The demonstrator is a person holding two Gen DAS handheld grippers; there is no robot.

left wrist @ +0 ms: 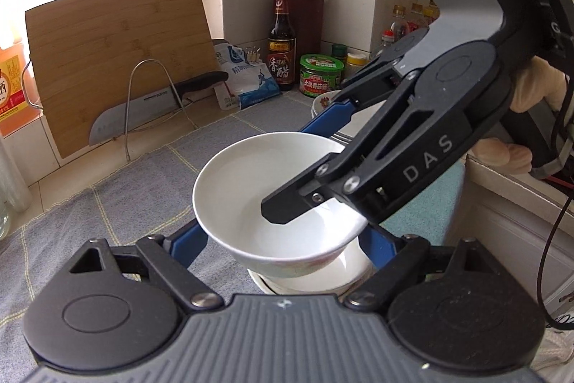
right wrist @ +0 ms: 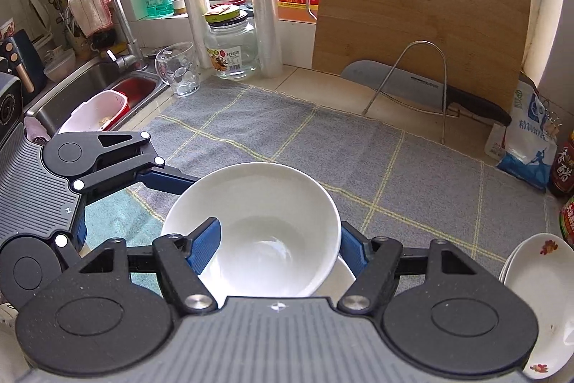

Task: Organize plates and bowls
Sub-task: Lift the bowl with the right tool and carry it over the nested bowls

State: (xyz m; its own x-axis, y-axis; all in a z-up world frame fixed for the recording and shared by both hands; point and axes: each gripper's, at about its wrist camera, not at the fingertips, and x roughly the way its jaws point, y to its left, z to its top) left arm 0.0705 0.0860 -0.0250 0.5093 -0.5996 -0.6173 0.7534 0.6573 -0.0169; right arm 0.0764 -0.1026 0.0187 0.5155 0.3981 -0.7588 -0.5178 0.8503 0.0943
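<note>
**White bowl clamped over a second bowl, open mat beyond**

The right gripper (right wrist: pixel 276 246) is clamped on the smooth, round white ceramic bowl (right wrist: pixel 258 225). 1 blue ribbed pad (right wrist: pixel 206 244) lies inside the bowl at 8 o'clock and the other finger is outside the wall at 3 o'clock. The bowl is tilted and sits directly above a second white bowl (left wrist: pixel 315 282), whose rim shows under it at 5 o'clock.

The left gripper (left wrist: pixel 283 250) comes in from 9 o'clock in the right wrist view. Its 2 blue fingers stand wide apart on either side of the bowls. Their tips are hidden, so I cannot tell whether they press on anything.

Both bowls are over a grey woven mat with yellow grid lines (right wrist: pixel 323 146). A teal cloth (right wrist: pixel 107 214) shows at 9 o'clock. From 10 to 2 o'clock of the bowl the mat lies flat and bare out to its fringed far edge.

At 3 o'clock, near the mat's right edge, rests a stack of shallow white plates with flower prints (right wrist: pixel 538 293).

Beyond the mat at 1 o'clock, a bent wire rack (right wrist: pixel 405 78) holds a broad steel cleaver with a black handle (right wrist: pixel 416 85). A bamboo cutting board (right wrist: pixel 423 17) leans behind the rack.

At 11 o'clock stand a dimpled clear glass mug (right wrist: pixel 177 69) and a clear glass jar (right wrist: pixel 233 49). A steel sink (right wrist: pixel 71 85) drops away at 10 o'clock.
</note>
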